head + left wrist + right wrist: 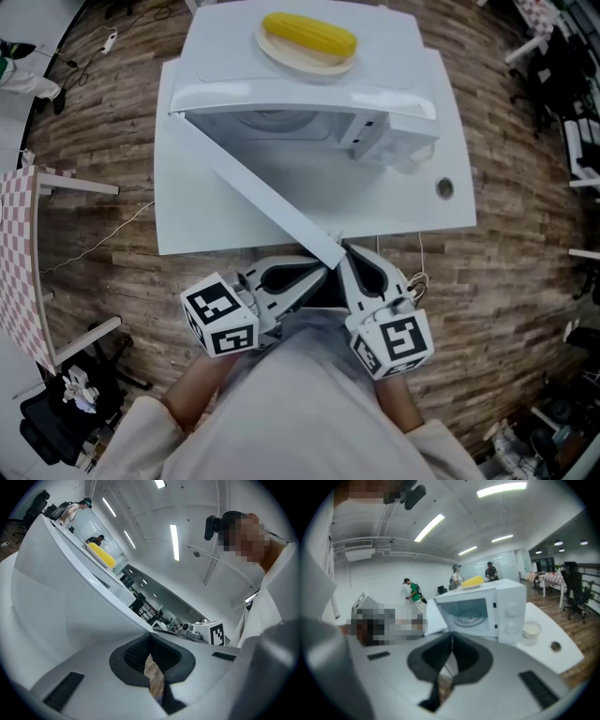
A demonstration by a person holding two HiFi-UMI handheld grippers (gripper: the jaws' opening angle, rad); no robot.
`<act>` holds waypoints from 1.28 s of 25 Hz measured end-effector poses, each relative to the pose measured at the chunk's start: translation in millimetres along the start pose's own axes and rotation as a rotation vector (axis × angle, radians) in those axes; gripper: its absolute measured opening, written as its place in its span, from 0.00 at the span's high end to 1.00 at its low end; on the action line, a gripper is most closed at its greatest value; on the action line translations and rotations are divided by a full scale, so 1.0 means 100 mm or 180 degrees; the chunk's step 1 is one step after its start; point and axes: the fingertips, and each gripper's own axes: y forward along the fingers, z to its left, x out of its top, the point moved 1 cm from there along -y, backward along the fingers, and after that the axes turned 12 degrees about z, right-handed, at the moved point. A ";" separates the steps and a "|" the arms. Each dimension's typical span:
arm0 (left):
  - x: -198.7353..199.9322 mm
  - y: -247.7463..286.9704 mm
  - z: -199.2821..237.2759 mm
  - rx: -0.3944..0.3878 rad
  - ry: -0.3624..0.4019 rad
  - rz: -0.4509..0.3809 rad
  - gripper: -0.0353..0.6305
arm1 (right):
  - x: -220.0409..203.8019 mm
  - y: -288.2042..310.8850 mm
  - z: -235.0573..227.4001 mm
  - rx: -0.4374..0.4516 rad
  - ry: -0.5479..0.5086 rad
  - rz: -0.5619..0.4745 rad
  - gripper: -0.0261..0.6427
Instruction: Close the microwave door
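A white microwave [309,89] stands on a white table [216,220], and its door [253,192] is swung wide open toward me. The cavity with its glass turntable [468,616] shows in the right gripper view. A corn cob [309,35] lies on a plate on top. The left gripper [314,275] is shut and empty, just under the door's free end; the door [70,602] fills the left of its view. The right gripper [346,253] is also shut and empty, close beside that free end. Whether either touches the door cannot be told.
A small white cup [412,161] and a cable hole [444,187] lie on the table right of the microwave. A checked table [19,253] stands at the left, office chairs [562,84] at the right. People [412,592] stand far behind.
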 end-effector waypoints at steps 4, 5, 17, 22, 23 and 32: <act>0.04 0.06 0.00 -0.0019 0.0016 0.0002 0.92 | 0.02 0.01 -0.04 0.0011 -0.0007 -0.0005 0.93; 0.04 0.08 0.00 -0.0022 0.0022 0.0006 0.92 | 0.02 0.00 -0.06 0.0009 -0.0004 -0.0007 0.93; 0.15 0.25 0.03 -0.0087 -0.0012 0.0015 0.92 | 0.07 0.01 -0.21 -0.0008 0.0002 -0.0005 0.93; 0.19 0.28 0.04 -0.0007 0.0078 0.0037 0.92 | 0.10 0.00 -0.25 -0.0001 0.0005 -0.0010 0.93; 0.20 0.29 0.04 -0.0007 0.0072 0.0031 0.92 | 0.10 0.01 -0.27 0.0001 0.0007 -0.0012 0.93; 0.27 0.38 0.08 0.0024 0.0061 0.0010 0.92 | 0.14 0.03 -0.38 0.0037 -0.0004 -0.0009 0.93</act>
